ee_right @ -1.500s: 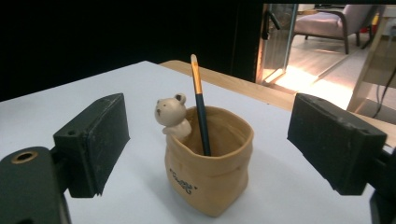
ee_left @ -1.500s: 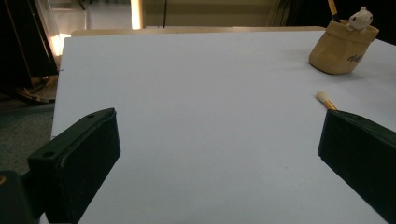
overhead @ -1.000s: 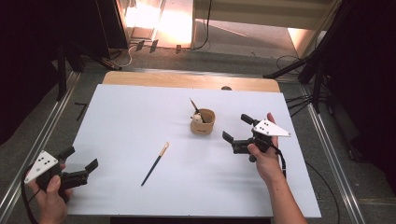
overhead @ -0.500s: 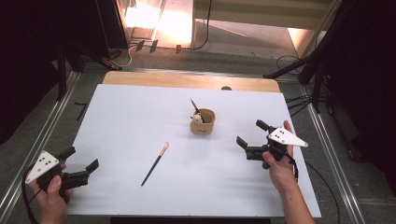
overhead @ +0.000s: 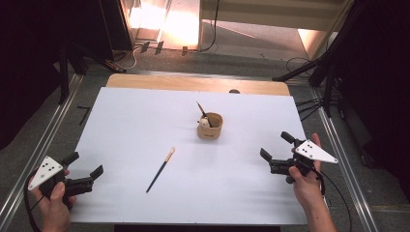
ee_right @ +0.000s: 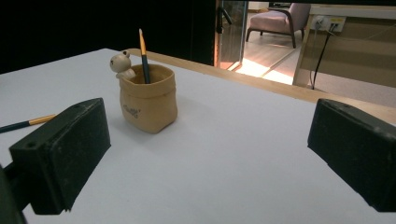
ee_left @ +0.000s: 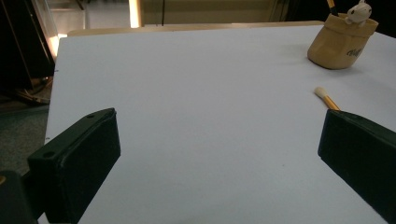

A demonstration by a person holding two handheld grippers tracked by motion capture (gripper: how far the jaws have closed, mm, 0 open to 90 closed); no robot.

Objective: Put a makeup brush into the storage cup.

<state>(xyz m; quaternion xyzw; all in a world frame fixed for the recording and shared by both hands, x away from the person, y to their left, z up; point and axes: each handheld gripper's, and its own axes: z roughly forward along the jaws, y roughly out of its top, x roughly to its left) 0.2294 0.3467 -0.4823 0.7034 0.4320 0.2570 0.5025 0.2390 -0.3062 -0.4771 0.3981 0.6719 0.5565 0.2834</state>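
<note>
A small tan pouch-shaped holder [overhead: 210, 126] [ee_left: 340, 41] [ee_right: 148, 98] stands upright near the middle of the white sheet [overhead: 145, 121], with one brush and a little white figure in it. A second brush [overhead: 161, 169] [ee_left: 326, 98] lies flat on the sheet, left of and nearer than the holder. My left gripper [overhead: 83, 170] [ee_left: 219, 163] rests open at the near left corner, nothing between its jaws. My right gripper [overhead: 276, 147] [ee_right: 205, 154] is held open at the near right, apart from the holder and empty.
The white sheet covers a wooden table whose bare far edge [overhead: 193, 83] shows. Metal rails [overhead: 338, 145] run along both sides. Dark stands and cables [overhead: 319, 72] sit beyond the right rail, and a lit floor [overhead: 169, 19] lies behind.
My right gripper has drawn back from beside the holder toward the near right of the table. The left gripper, the holder and the loose brush have stayed put.
</note>
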